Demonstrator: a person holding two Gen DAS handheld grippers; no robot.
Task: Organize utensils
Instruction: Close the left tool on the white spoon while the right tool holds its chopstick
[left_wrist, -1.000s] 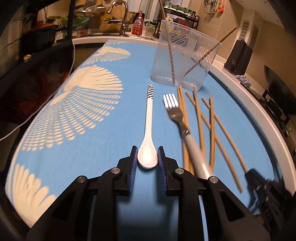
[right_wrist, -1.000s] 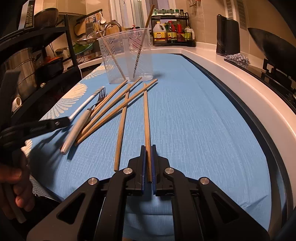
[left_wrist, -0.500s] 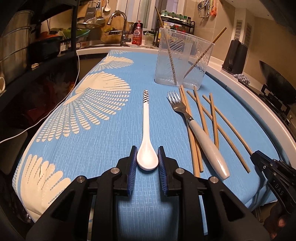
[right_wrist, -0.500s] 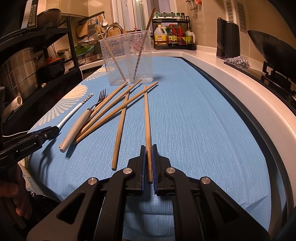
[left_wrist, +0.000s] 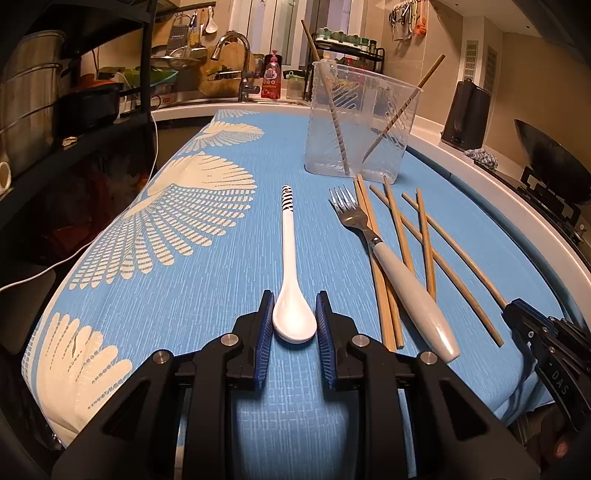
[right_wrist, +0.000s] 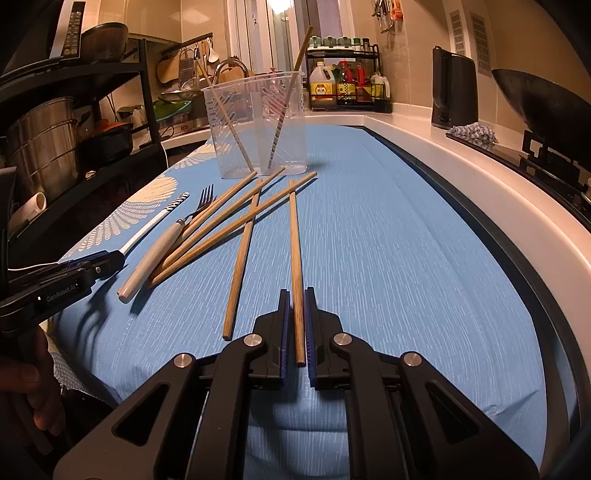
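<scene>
Lettering "GenRobot.AI" marks the left gripper (right_wrist: 110, 264), whose jaws bracket the white spoon (left_wrist: 291, 288)'s bowl on the blue cloth (left_wrist: 221, 280), as 1 second ago. The right gripper (right_wrist: 296, 325) has eased slightly, its narrow jaws flanking a wooden chopstick (right_wrist: 295, 251). 2 chopsticks lean in the clear container (right_wrist: 258, 125).
</scene>
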